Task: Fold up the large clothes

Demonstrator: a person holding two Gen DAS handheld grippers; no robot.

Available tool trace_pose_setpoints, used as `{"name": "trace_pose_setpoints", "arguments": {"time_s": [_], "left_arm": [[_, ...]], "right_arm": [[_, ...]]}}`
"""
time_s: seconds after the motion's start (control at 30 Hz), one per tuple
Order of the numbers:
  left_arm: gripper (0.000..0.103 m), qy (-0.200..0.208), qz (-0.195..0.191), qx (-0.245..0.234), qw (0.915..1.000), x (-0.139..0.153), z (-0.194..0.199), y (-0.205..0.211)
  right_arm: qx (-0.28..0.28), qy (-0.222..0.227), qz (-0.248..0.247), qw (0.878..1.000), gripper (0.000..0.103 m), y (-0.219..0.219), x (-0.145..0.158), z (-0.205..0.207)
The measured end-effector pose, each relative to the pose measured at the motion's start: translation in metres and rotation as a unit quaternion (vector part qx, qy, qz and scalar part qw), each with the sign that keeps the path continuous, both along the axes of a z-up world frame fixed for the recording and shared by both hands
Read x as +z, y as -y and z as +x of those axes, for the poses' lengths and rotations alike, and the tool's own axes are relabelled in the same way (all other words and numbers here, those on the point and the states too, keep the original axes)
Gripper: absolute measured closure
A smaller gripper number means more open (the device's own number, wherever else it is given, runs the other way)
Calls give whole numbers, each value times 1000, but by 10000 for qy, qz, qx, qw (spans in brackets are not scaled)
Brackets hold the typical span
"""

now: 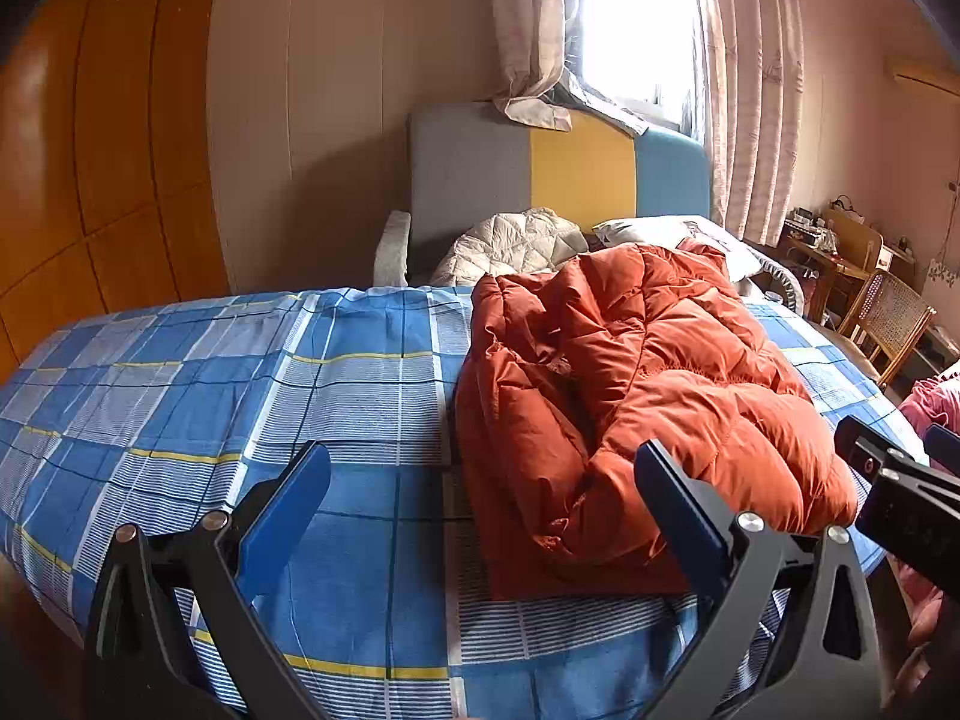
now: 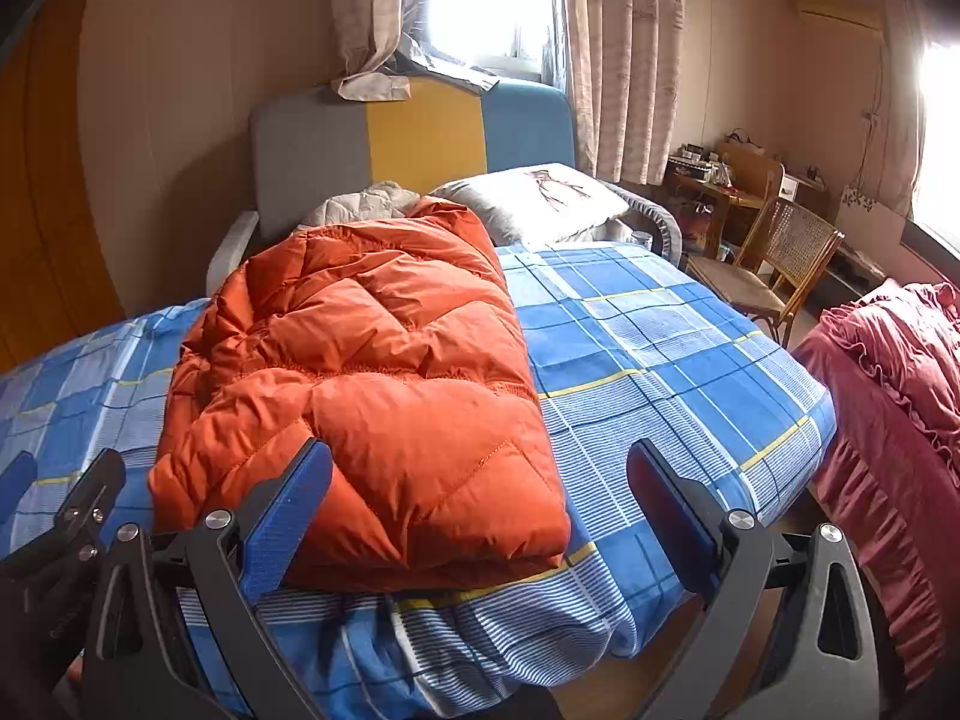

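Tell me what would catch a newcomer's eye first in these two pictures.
The puffy orange down jacket stands out at once, lying in a folded bundle on the blue plaid bedsheet near the bed's near edge. Behind it rises a headboard in grey, yellow and blue panels under a glaring window. The left gripper and right gripper both hang open, holding nothing.

Orange quilted down jacket (image 1: 636, 396), shown folded into a long, puffy bundle lying flat on the blue plaid bedsheet (image 1: 270, 372). Its long axis runs from the near edge of the bed toward the far headboard end. The near end forms a thick, rounded fold, with layers stacked one upon another; a flatter lower layer shows along the left side. Stitched seams divide the surface into padded panels. From the right wrist view it lies left of centre.
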State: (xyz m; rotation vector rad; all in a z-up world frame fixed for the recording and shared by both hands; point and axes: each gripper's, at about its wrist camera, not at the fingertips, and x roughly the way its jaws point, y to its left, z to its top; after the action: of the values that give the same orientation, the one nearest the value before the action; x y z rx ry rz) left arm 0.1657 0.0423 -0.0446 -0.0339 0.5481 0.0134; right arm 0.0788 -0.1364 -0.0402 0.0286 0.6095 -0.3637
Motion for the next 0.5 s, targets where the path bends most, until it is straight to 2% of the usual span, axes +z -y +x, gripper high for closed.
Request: {"name": "trace_pose_setpoints", "arguments": {"time_s": [0.5], "left_arm": [[2,53,41,56,10000,4,-7,-6]], "right_arm": [[186,84,-162,9997,5,-13,2,-6]]}}
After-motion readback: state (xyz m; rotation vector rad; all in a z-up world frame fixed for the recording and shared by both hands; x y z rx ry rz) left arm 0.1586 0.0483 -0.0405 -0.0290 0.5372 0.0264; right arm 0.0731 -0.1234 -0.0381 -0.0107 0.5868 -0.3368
